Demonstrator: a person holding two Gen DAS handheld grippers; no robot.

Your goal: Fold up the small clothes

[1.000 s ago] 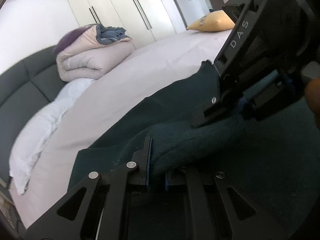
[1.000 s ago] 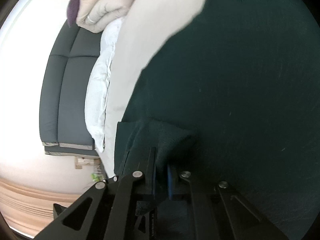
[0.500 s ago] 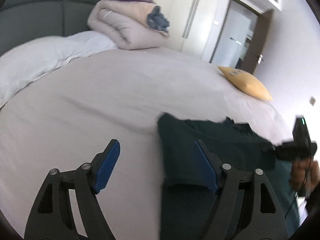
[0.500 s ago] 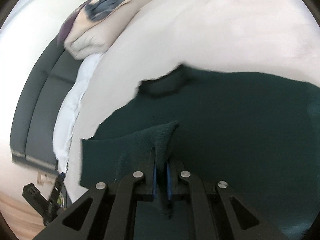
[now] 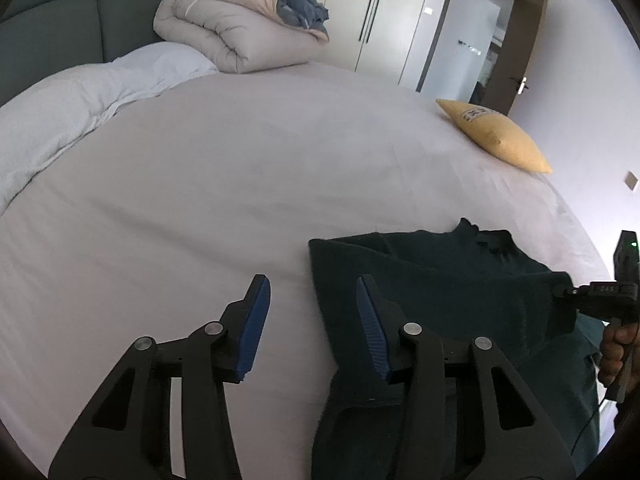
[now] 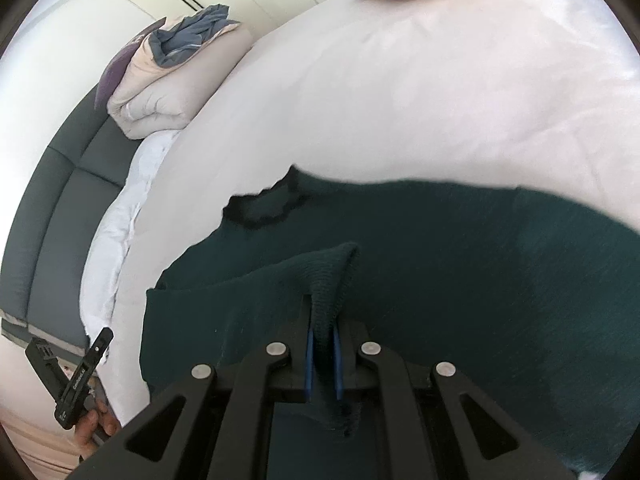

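A dark green knitted sweater [image 6: 460, 272] lies spread on the pale, smooth bed sheet [image 5: 240, 184], its black scalloped collar [image 6: 266, 206] pointing toward the dark grey padded headboard [image 6: 52, 208]. Beyond the sweater, at the headboard, sits a rolled beige quilt [image 5: 236, 24] with a crumpled blue cloth [image 5: 304, 8] tucked into its end; a rumpled white duvet [image 5: 60, 108] lies just beside the quilt, along the headboard. A mustard-yellow cushion [image 5: 496, 136] rests on the sheet well apart from the sweater, near the open door. Nothing stands between the grippers and the garment.

The sweater's fabric is ribbed and matte (its weave shows clearly at the lifted fold), and one layer is doubled back over the body, forming a straight left edge in the left wrist view.

The left gripper [image 5: 312, 312] hovers above the sweater's left edge with its blue ridged pads [image 5: 254, 320] spread wide and gripping nothing: one pad is over bare sheet, the other over the knit. The right gripper [image 6: 322, 354] has its blue pads pressed close on a raised peak of the sweater, which stands up as a tented ridge above the flat body. The person's hand [image 5: 618, 354] grips the right gripper's handle at the sweater's far side.
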